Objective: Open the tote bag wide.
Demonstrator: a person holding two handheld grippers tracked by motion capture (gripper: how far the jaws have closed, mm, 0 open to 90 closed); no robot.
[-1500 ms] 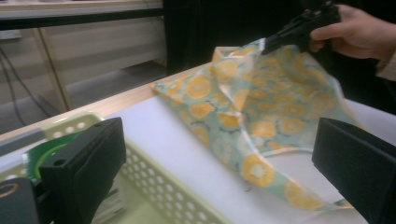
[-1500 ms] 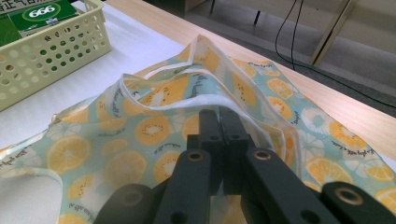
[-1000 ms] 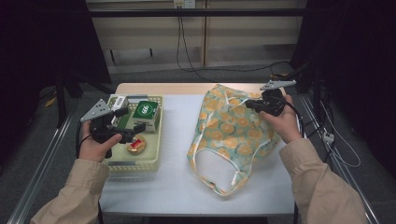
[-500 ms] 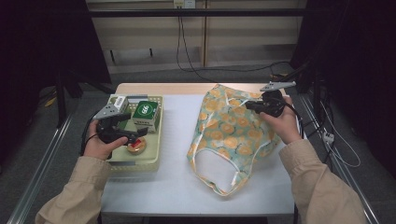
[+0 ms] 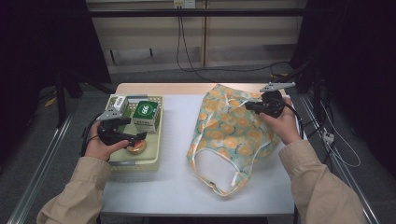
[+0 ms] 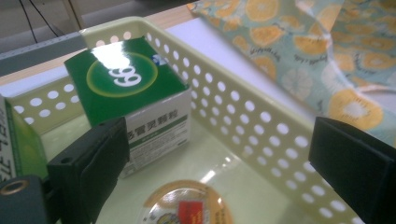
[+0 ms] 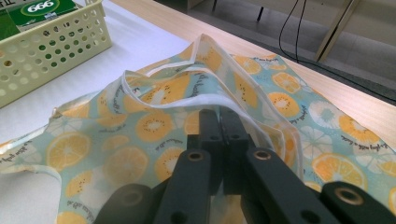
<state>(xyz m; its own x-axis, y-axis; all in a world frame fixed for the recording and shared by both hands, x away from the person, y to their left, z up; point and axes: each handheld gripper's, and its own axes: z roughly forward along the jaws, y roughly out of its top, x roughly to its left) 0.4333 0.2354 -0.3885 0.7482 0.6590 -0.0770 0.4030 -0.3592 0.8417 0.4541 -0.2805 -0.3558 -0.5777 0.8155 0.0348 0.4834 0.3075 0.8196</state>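
Below my left tongs [image 6: 224, 168], jaws wide and empty, sits the tin [image 6: 187, 207] in the basket [image 6: 261, 126]. Right tongs [image 7: 219, 121] pinch the bag [image 7: 154, 126], that hand resting on the table [image 5: 173, 186].

left claw [image 5: 138, 137] lowered, into basket [image 5: 154, 158]

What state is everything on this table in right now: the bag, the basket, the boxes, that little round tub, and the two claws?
Fruit-print bag: lying flat, rim lifted at the far right edge.
Basket: upright, holding items.
Green box: closed, standing in the basket.
Round tub: lidded, lying in the basket.
Left claw: open, over the tub.
Right claw: shut on the bag's rim.
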